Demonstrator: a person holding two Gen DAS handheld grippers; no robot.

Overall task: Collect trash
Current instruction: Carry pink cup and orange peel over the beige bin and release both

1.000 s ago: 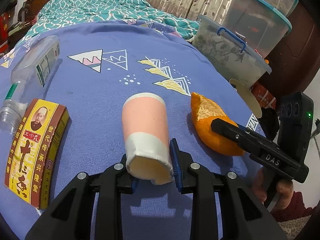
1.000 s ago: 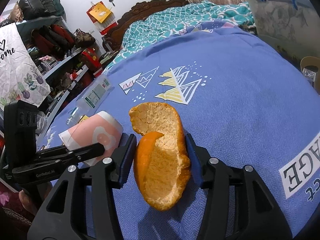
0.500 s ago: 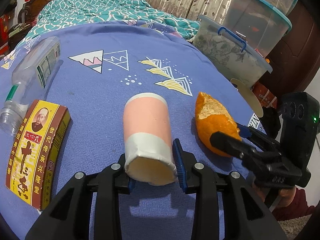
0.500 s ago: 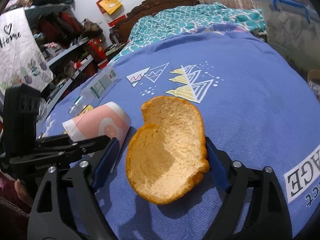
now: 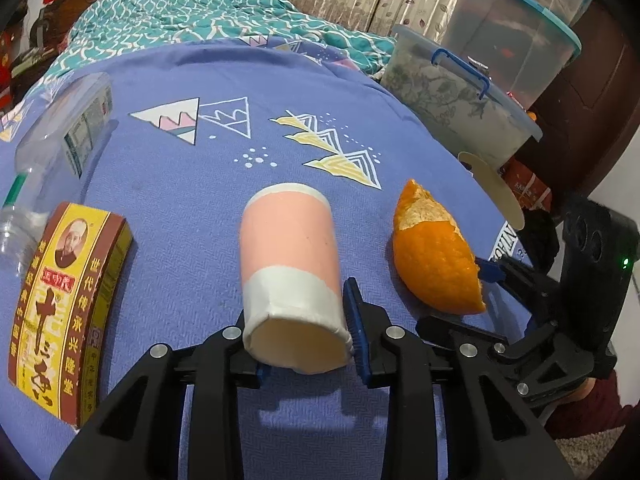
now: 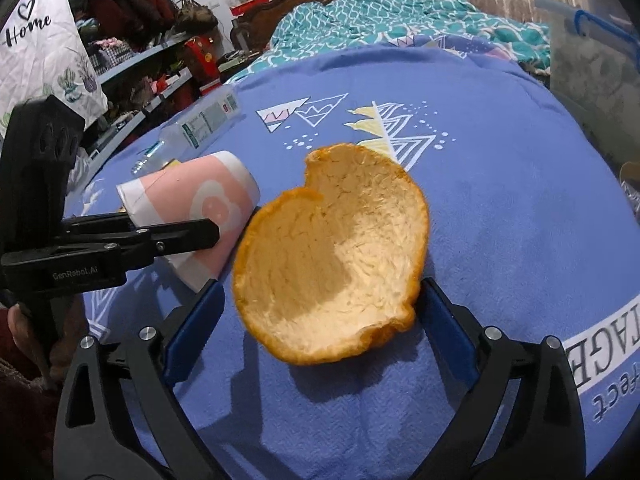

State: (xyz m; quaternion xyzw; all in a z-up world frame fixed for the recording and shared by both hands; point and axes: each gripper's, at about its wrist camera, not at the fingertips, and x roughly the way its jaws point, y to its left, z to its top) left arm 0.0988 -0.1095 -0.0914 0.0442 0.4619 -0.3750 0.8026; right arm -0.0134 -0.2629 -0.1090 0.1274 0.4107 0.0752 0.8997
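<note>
A pink and white paper cup (image 5: 288,256) lies on its side on the blue bedsheet (image 5: 240,80). My left gripper (image 5: 300,320) has its blue pads against the cup's near end, shut on it, and its jaws are closing. To the right, an orange peel (image 6: 332,264) sits between the pads of my right gripper (image 6: 322,286). Those jaws are closing, with the right pad at the peel's edge and a small gap at the left pad. The peel (image 5: 436,256) rests on the sheet in the left wrist view.
A red and yellow carton (image 5: 68,308) and a clear plastic bottle (image 5: 60,152) lie left of the cup. Lidded storage bins (image 5: 460,96) stand beyond the bed's right edge. Cluttered shelves (image 6: 140,60) run along the left. A teal quilt (image 6: 400,16) covers the far end.
The right gripper's jaws have spread wider and the folded peel has opened out into a flat bowl shape. The right gripper has rolled. The left gripper and cup have stayed in place.
</note>
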